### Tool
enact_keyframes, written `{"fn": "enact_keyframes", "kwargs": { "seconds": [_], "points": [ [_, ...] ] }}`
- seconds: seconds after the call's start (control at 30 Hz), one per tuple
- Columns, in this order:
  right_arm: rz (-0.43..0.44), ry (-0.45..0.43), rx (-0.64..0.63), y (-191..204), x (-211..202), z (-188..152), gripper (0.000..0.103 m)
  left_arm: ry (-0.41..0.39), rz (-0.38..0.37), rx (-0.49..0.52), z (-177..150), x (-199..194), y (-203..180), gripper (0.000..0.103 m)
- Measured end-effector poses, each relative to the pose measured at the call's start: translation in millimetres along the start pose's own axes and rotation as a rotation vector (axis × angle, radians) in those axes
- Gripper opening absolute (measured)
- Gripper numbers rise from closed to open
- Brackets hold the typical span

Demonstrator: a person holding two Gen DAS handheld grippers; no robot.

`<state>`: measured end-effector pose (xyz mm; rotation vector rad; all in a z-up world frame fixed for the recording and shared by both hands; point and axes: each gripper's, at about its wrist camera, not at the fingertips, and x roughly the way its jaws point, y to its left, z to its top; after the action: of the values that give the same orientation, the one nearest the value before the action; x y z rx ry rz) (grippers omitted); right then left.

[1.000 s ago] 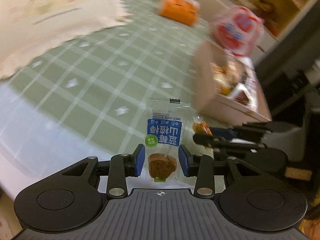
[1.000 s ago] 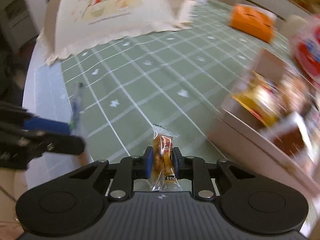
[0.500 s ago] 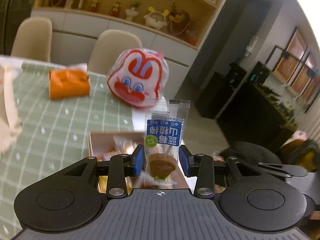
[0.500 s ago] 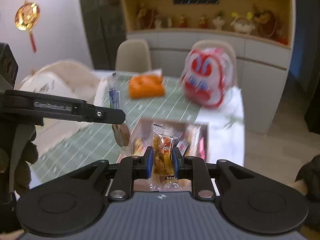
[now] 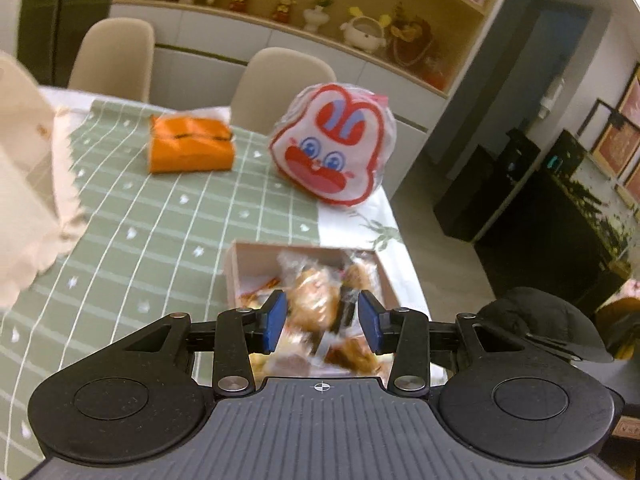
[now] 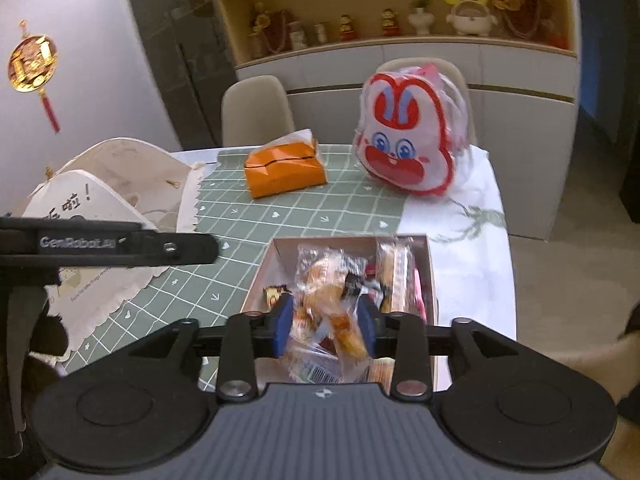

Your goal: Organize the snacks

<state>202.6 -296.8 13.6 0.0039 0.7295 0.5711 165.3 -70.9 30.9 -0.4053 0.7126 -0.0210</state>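
Both grippers hover over the shallow pale cardboard box (image 5: 234, 268) (image 6: 264, 272) heaped with clear-wrapped snack packets (image 5: 316, 304) (image 6: 328, 300), which sits on the green checked worktop (image 5: 160, 232) (image 6: 312, 208) near its right edge. The left gripper (image 5: 322, 322) has its blue-padded fingers (image 5: 276, 320) spread with nothing between them, and the right gripper (image 6: 325, 325) is likewise spread and empty. Beyond the box lie an orange tissue pouch (image 5: 190, 150) (image 6: 284, 170) and a red-and-white rabbit-face bag (image 5: 334, 144) (image 6: 408, 146), with a cream paper bag (image 5: 24, 184) (image 6: 104, 216) at the left.
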Motion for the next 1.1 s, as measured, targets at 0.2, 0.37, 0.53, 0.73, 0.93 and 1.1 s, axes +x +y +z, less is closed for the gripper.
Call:
{"fn": "enact_keyframes", "kwargs": {
  "seconds": [0.2,0.37,0.53,0.73,0.93,1.1],
  "points": [
    [-0.054,0.045,0.071,13.2,-14.0,-39.7,0.043,-0.005,-0.004,-0.006,-52.4,-26.9,19.5,0.025],
    [-0.110,0.014,0.063,43.2,-46.5,-66.1,0.045,-0.053,0.007,0.182,-86.0,-58.5,-12.2,0.017],
    [-0.158,-0.012,0.092,66.5,-73.1,-87.4,0.052,-0.131,0.085,0.313,-107.9,-85.9,-43.4,0.017],
    [-0.200,-0.037,0.093,74.0,-87.0,-96.0,0.052,-0.083,0.118,0.308,-122.5,-95.7,-55.6,0.017],
    [-0.193,-0.041,0.089,76.0,-95.3,-99.6,0.052,-0.037,0.087,0.245,-123.2,-97.1,-50.8,0.017],
    [-0.183,-0.030,0.080,75.5,-95.6,-99.2,0.052,-0.027,0.109,0.236,-125.3,-96.2,-50.5,0.017]
  ]
}}
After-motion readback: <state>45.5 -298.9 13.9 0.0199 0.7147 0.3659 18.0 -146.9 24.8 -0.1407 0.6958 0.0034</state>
